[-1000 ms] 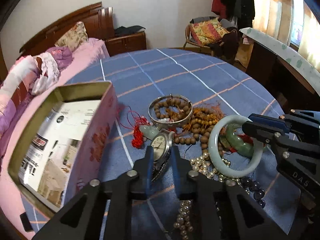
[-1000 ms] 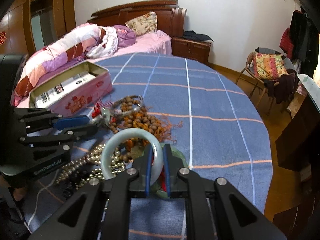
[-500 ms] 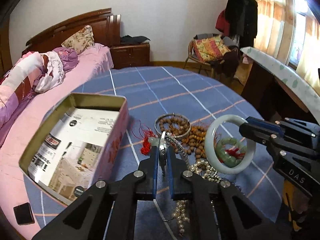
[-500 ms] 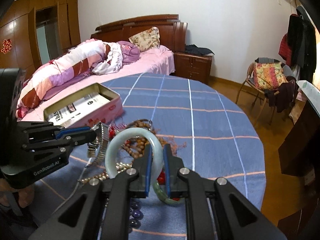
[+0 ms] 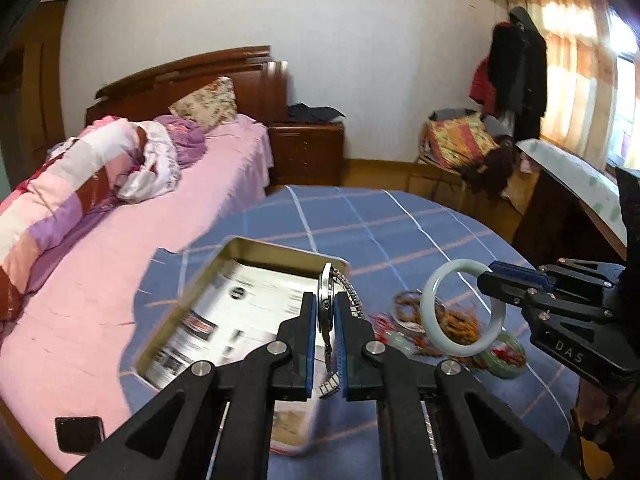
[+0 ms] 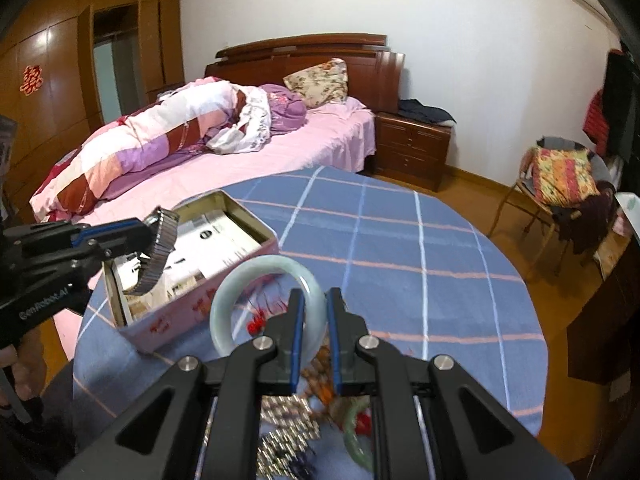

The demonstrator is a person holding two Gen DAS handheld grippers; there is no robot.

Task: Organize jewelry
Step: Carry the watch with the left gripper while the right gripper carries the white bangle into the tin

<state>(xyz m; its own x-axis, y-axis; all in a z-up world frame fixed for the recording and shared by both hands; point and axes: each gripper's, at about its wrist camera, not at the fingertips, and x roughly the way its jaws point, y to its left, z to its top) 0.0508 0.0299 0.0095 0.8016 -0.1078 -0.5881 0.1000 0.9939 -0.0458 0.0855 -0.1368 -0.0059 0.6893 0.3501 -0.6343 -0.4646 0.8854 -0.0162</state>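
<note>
My left gripper [image 5: 324,316] is shut on a metal wristwatch [image 5: 327,304] and holds it in the air over the open pink tin box [image 5: 244,246]; the watch band [image 6: 160,252] hangs down in the right wrist view. My right gripper [image 6: 312,320] is shut on a pale jade bangle [image 6: 240,288], lifted above the jewelry pile; the bangle also shows in the left wrist view [image 5: 434,328]. A green bangle [image 5: 504,360] and wooden bead strings [image 5: 460,318] lie on the blue checked tablecloth [image 6: 400,248].
The tin box [image 6: 256,264] holds a printed paper sheet [image 5: 256,312]. Pearl and dark beads [image 6: 288,432] lie near my right gripper. A bed [image 6: 240,148] stands beyond the table's left edge, a chair [image 6: 560,184] at the right. A small dark object [image 5: 78,434] lies on the bed's pink sheet.
Both grippers have risen from the pile. My left gripper carried the watch left over the tin box. My right gripper lifted the pale bangle higher.
</note>
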